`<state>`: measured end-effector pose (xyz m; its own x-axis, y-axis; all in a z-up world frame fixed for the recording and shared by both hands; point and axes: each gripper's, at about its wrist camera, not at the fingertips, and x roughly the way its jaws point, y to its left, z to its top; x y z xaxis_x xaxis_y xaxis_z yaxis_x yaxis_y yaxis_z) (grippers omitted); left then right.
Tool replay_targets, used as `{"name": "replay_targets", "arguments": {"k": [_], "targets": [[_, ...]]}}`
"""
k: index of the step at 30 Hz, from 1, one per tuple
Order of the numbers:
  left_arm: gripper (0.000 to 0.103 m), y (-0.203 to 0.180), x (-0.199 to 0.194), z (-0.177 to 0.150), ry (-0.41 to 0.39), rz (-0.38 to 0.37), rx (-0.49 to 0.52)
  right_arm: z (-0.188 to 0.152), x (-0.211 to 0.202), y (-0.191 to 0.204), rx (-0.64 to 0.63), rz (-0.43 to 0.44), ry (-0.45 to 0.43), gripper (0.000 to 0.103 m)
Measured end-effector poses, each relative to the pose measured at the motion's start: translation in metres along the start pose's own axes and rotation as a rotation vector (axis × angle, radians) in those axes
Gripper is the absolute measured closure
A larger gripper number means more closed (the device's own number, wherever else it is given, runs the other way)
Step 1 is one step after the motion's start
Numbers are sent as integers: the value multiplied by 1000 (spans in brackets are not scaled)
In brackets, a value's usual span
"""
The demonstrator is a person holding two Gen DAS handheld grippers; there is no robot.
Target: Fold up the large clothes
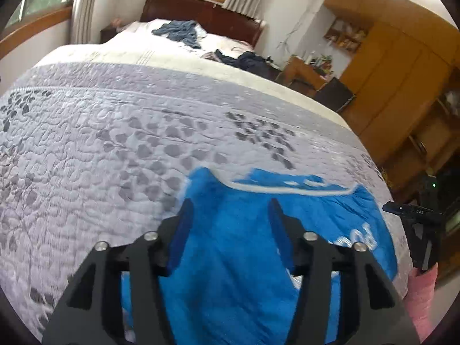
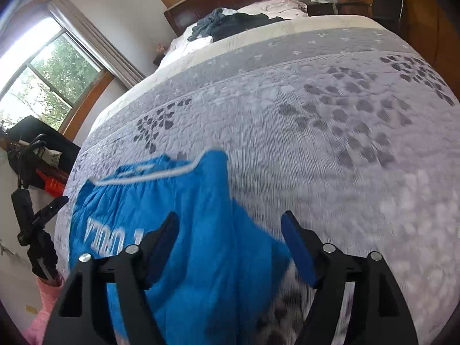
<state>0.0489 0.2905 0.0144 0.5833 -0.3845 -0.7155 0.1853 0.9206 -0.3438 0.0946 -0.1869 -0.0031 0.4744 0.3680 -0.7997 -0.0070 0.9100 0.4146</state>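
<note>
A bright blue garment (image 1: pixel 244 244) with a white stripe and white lettering lies on the quilted grey bedspread (image 1: pixel 100 132) near the bed's front edge. My left gripper (image 1: pixel 231 210) hovers over it, open, nothing between its blue pads (image 1: pixel 181 230). The right wrist view shows the same blue garment (image 2: pixel 178 215) spread to the left, and my right gripper (image 2: pixel 230 224) stands open above its right edge, also holding nothing. The other gripper (image 1: pixel 414 218) shows at the right edge of the left wrist view, on a pink sleeve (image 1: pixel 421 296).
Dark clothes (image 1: pixel 250 60) and a blue-grey heap (image 1: pixel 181 33) lie near the wooden headboard (image 1: pixel 201 11). Wooden cabinets (image 1: pixel 402 66) and a desk stand right of the bed. Windows with curtains (image 2: pixel 43 74) are on the left. Most of the bedspread (image 2: pixel 330 132) is bare.
</note>
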Motion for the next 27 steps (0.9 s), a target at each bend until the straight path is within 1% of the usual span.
{"name": "replay_targets", "arguments": {"k": [3, 6, 8, 12, 15, 17, 20, 24, 27], "targets": [[43, -20, -7, -17, 13, 12, 25, -25, -14, -2, 12, 2, 21, 26], [39, -35, -13, -35, 34, 8, 38, -44, -21, -2, 3, -12, 37, 25], [37, -43, -14, -47, 59, 38, 54, -57, -25, 1, -8, -26, 46, 25], [33, -48, -19, -68, 82, 41, 51, -78, -33, 8, -29, -26, 55, 20], [33, -48, -19, -85, 102, 49, 38, -88, -32, 13, -38, -21, 78, 20], [32, -48, -18, -92, 105, 54, 39, -92, -28, 13, -34, -6, 99, 19], [32, -47, -15, -97, 88, 75, 46, -97, -16, 8, -17, 15, 129, 19], [31, -46, -8, -98, 87, 90, 60, -104, -1, -1, 24, 63, 159, 19], [30, -47, -6, -98, 90, 94, 62, -107, 9, -10, 64, 115, 171, 19]]}}
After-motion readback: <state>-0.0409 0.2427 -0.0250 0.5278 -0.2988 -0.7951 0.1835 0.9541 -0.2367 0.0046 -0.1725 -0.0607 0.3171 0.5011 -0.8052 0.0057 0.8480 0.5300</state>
